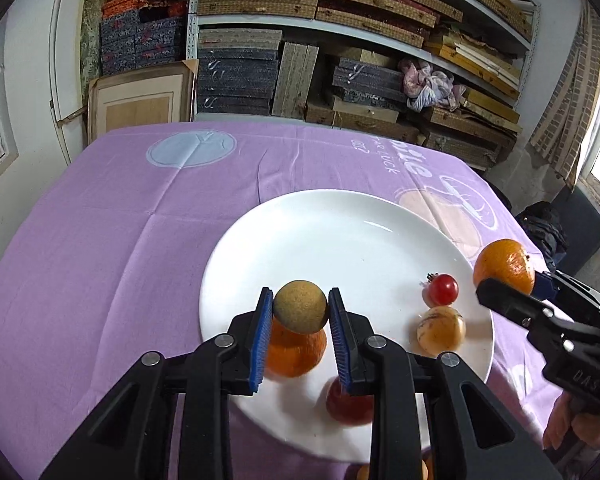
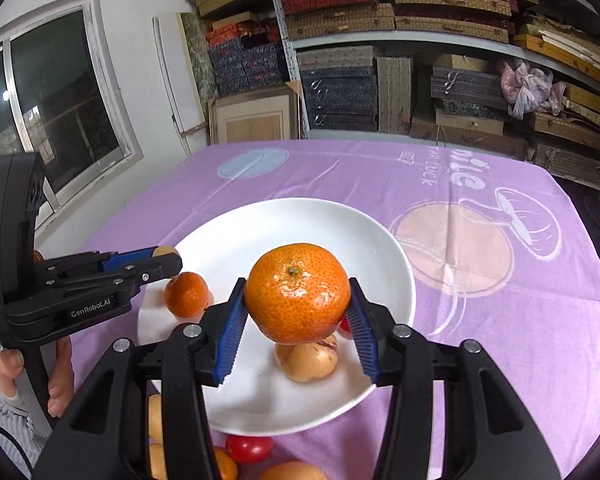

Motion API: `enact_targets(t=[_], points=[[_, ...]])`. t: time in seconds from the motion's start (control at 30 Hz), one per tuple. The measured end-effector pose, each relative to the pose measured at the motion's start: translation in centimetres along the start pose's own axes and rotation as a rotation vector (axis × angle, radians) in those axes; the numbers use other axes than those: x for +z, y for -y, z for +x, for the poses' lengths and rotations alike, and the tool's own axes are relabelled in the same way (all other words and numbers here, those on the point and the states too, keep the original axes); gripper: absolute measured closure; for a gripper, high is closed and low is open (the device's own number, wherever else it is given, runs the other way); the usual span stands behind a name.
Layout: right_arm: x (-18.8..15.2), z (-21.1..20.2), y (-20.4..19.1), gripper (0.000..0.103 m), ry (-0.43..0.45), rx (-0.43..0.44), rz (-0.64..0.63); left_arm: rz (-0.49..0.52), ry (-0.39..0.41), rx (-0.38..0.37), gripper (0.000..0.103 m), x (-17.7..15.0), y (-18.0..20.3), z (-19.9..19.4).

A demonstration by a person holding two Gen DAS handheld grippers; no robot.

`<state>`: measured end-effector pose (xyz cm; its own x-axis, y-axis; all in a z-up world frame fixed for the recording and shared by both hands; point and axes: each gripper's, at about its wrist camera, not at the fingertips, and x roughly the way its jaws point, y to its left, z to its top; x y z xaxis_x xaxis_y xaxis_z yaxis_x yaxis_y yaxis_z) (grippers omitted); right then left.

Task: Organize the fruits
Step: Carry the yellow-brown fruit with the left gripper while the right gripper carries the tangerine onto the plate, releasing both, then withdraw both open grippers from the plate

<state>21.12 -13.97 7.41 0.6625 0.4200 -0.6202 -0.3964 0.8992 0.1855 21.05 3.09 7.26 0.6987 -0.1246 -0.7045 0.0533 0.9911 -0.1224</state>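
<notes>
The left gripper (image 1: 300, 312) clamps a matte, rough tan round fruit (image 1: 300, 306) between ribbed blue pads, low-centre above the glossy white plate (image 1: 340, 220). The right gripper (image 2: 296, 312) pinches a dimpled, shiny tangerine (image 2: 297, 292) mid-frame over that plate.

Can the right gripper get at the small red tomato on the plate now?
Probably not: the right gripper already holds a large orange between its jaws, so the cherry tomato on the plate stays out of its grasp.

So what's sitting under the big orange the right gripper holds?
Under the big orange, over the white plate, a yellowish round fruit shows, with a sliver of red fruit beside it; the rest is hidden.
</notes>
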Motion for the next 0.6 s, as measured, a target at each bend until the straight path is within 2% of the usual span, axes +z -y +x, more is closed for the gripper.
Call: enact_targets(t=[0.17, 0.33, 0.37, 0.43, 0.47, 0.6], points=[[0.1, 4.3, -1.0, 0.055, -0.072, -0.021, -0.069, -0.02, -0.064, -0.009, 0.075, 1.0, -0.7, 3.3], [-0.3, 6.6, -1.1, 0.055, -0.119, -0.024, -0.097, -0.039, -0.085, -0.013, 0.074, 1.0, -1.3, 4.9], [-0.4, 6.5, -1.0, 0.054, -0.121, -0.017, -0.095, -0.035, -0.085, -0.008, 0.072, 1.0, -1.3, 5.0], [-0.2, 5.9, -0.8, 0.054, -0.088, -0.018, -0.089, -0.036, -0.071, 0.002, 0.06, 0.9, -1.3, 4.7], [-0.2, 5.5, -0.7, 0.053, -0.083, -0.015, -0.086, -0.038, -0.062, 0.008, 0.057, 0.8, -1.3, 4.3], [0.6, 1.1, -0.5, 0.053, 0.01, -0.006, -0.067, -0.051, -0.007, 0.015, 0.054, 0.8, -1.6, 1.2]])
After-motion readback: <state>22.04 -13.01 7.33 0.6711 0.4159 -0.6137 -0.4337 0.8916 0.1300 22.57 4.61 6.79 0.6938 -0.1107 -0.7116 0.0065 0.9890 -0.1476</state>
